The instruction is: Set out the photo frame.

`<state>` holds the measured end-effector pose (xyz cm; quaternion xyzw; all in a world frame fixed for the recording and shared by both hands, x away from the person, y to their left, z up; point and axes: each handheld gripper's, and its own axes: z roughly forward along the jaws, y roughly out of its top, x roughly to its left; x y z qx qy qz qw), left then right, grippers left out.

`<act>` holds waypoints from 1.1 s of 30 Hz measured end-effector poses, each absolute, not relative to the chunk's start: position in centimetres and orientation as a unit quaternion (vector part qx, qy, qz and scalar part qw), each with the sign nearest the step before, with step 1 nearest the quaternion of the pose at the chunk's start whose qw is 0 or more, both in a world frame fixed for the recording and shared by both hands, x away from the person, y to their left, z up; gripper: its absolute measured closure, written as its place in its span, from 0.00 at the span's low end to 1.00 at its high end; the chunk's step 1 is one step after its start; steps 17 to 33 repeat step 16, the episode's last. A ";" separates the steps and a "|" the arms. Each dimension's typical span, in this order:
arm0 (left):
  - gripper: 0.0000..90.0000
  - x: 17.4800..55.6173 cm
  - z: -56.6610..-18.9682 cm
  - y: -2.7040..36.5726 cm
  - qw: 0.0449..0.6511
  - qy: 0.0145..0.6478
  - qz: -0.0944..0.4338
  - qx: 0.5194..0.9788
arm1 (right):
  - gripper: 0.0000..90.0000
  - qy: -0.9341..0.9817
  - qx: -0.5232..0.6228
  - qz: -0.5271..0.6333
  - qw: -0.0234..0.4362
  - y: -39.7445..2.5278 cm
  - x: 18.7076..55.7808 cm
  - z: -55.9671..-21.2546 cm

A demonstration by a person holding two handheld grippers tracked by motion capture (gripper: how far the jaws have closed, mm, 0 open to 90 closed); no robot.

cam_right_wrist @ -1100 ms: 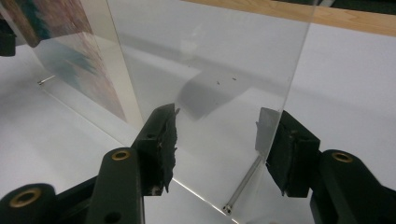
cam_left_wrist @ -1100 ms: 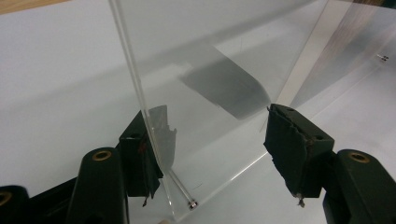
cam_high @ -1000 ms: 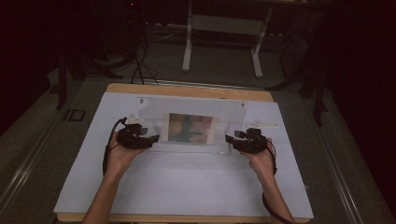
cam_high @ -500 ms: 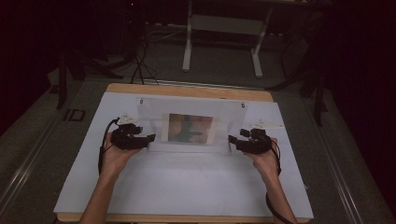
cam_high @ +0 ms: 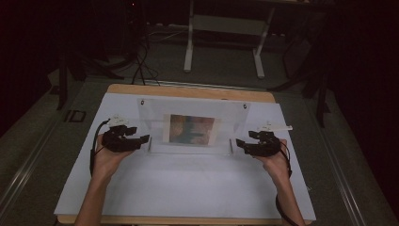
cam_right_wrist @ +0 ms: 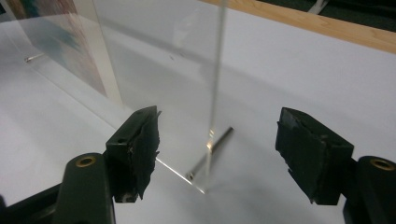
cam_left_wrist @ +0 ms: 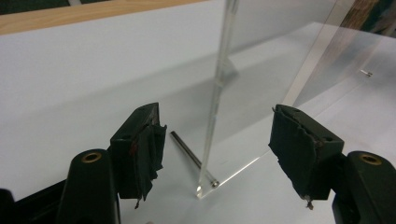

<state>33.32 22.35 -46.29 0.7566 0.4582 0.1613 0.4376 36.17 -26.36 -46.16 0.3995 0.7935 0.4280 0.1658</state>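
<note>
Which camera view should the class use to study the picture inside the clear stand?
The high view: it faces the picture head-on, whole, inside the clear stand. The left gripper view catches just a corner of it at the top right, and the right gripper view a slanted strip at the top left.

Dim room all around, with the light falling mostly on the white-topped table (cam_high: pixel 188 188), whose wooden edge (cam_high: pixel 188 91) shows along the far side. Beyond it the grey floor (cam_high: pixel 226 70) carries a pale metal stand (cam_high: pixel 225 23) on two legs, and dark cables (cam_high: pixel 141 66) trail across the floor to its left. Both flanks fade into near-black shadow, with a grey rail strip (cam_high: pixel 28 160) running beside the table at the left.
</note>
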 end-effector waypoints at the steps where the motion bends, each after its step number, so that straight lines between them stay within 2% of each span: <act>1: 0.38 33.2 -46.2 22.6 0.441 0.459 0.160 0.755 | 0.33 0.795 0.400 0.425 0.166 -26.6 36.2 -46.1; 12: 0.38 32.5 -46.2 25.5 0.460 0.463 0.176 0.737 | 0.33 0.788 0.434 0.405 0.163 -30.0 36.7 -46.9; 16: 0.38 32.7 -47.1 26.1 0.458 0.470 0.168 0.735 | 0.33 0.784 0.454 0.384 0.176 -31.1 37.1 -47.8; 33: 0.38 32.7 -47.1 26.1 0.458 0.470 0.168 0.735 | 0.33 0.784 0.454 0.384 0.176 -31.1 37.1 -47.8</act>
